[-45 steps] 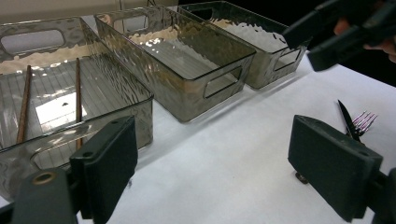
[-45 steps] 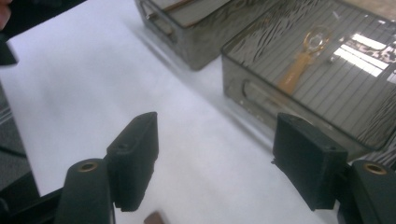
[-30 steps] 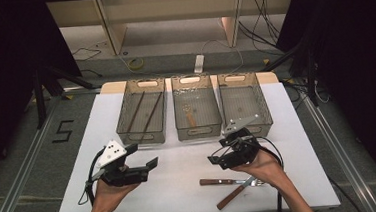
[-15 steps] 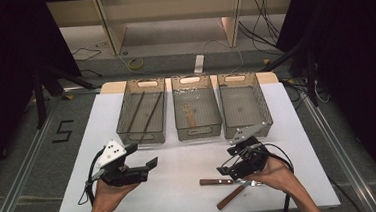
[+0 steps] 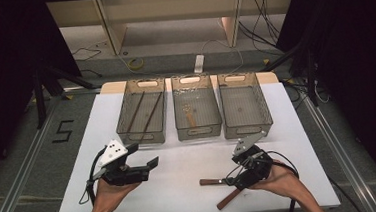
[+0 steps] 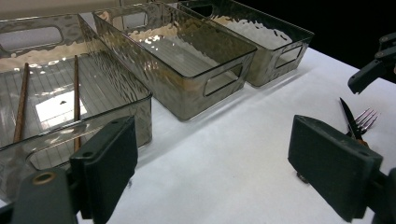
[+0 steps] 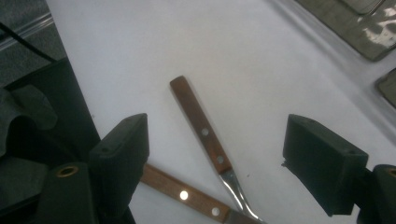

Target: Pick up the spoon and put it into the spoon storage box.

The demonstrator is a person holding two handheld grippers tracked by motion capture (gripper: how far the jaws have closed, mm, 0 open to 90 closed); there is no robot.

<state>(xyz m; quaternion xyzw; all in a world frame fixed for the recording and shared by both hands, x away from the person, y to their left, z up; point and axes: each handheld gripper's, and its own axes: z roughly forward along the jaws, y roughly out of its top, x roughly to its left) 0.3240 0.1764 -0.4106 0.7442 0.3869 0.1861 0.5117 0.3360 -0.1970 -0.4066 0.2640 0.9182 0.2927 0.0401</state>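
Two wood-handled pieces of cutlery lie crossed near the table's front right. One handle (image 5: 210, 182) lies level and the other (image 5: 228, 201) runs diagonally. My right gripper (image 5: 232, 179) hovers open just above them. In the right gripper view a riveted handle (image 7: 200, 125) with a steel neck sits between the wide jaws, and a second handle (image 7: 181, 194) crosses below it. My left gripper (image 5: 143, 155) is held open at the front left, with nothing between its jaws (image 6: 219, 158). From the left gripper view I see a dark knife blade (image 6: 348, 115) and fork tines (image 6: 367, 119).
Three clear bins stand in a row at the back of the white table (image 5: 182, 196). The left bin (image 5: 128, 135) holds two brown chopsticks (image 5: 144, 114). A small wooden piece (image 5: 191, 117) lies in the middle bin (image 5: 198, 133). I see nothing in the right bin (image 5: 245, 129).
My right gripper has drawn back from in front of the right bin toward the table's near edge and lowered over the cutlery. The left gripper has stayed put.
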